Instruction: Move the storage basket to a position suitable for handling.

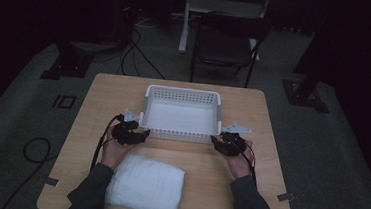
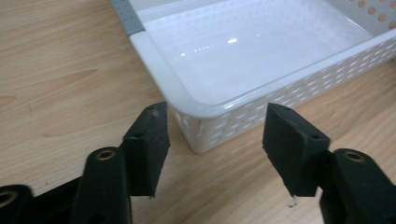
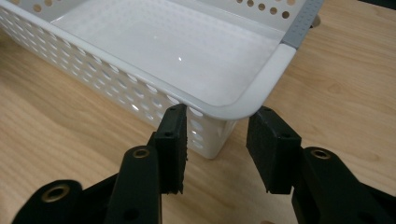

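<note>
1. A folded white cloth point(image 1: 146, 185) lies on the near part of the bench point(image 1: 98, 97), between the person's forearms and well short of the basket point(image 1: 184, 91).
2. The left gripper point(image 1: 143, 133) sits just beyond the cloth, at the basket's near left corner. In the left gripper view its jaws stand apart on either side of that rounded corner, with bench showing between each pad and the wall. They hold nothing.
3. The right gripper point(image 1: 215, 140) sits at the basket's near right corner. In the right gripper view its jaws straddle the corner more narrowly. The left pad is just beside the pierced wall and the right pad is close under the rim's curve. Whether either pad touches, I cannot tell; no firm grip shows.
4. The basket stands in the middle of the bench, a white, shallow, rectangular tray. Its walls are pierced with rows of small holes, and its rim is smooth and rounded.
5. Its inside is a bare, glossy white floor point(image 2: 252, 46) that catches small glints of light, as the right gripper view point(image 3: 177, 46) also shows.
6. A grey strip point(image 2: 128, 18) runs along the rim at the left end, and another point(image 3: 301, 23) sits at the right end.
7. Beyond the bench, a dark chair point(image 1: 226, 42) stands on the grey floor, with cables point(image 1: 137, 55) trailing to its left.
</note>
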Demonstrator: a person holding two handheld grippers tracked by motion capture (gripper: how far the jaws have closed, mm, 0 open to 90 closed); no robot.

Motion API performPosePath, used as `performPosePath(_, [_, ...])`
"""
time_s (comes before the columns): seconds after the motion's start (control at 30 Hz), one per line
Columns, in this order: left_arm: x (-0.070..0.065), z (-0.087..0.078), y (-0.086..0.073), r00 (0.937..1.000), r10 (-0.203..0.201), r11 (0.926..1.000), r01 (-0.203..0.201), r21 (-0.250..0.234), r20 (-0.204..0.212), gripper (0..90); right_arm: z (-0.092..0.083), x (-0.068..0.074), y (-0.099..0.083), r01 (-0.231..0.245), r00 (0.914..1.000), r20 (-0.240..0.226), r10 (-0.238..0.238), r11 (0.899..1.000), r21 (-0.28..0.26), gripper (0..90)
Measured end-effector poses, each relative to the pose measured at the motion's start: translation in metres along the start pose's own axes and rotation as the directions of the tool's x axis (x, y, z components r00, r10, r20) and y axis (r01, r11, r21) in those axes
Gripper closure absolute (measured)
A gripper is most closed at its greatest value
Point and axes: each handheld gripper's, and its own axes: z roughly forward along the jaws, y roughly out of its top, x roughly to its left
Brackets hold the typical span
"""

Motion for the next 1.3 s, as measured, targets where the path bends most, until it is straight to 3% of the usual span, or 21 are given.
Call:
performPosePath(0.1, [0.003,0.002,0.002,0.9998,0.005,1.0000,-0.005,0.005,-0.022,47.0,0.004,0.000,0.003,-0.004,1.0000,0.001,0.004,1.000,-0.001,60.6])
performPosePath(0.5, [0.005,0.006,0.004,0.9998,-0.003,0.9998,0.003,0.021,-0.022,60.1,0.009,-0.005,0.006,-0.024,0.9997,0.000,0.024,1.000,-0.001,67.1])
performPosePath(0.97, [0.009,-0.004,0.001,0.9993,-0.021,0.9997,0.022,0.011,-0.031,59.9,-0.005,-0.001,0.002,-0.049,0.9988,0.003,0.049,0.999,0.004,53.2])
performPosePath(1.1, [0.012,-0.016,-0.009,0.9973,-0.073,0.9973,0.072,-0.014,-0.012,54.7,-0.010,0.007,-0.005,-0.062,0.9980,-0.008,0.062,0.998,0.034,49.3])
performPosePath(1.3, [0.015,-0.035,-0.025,0.9967,-0.078,0.9968,0.078,-0.016,-0.022,48.9,-0.024,0.033,-0.014,-0.010,0.9998,-0.018,0.010,0.999,0.037,38.2])
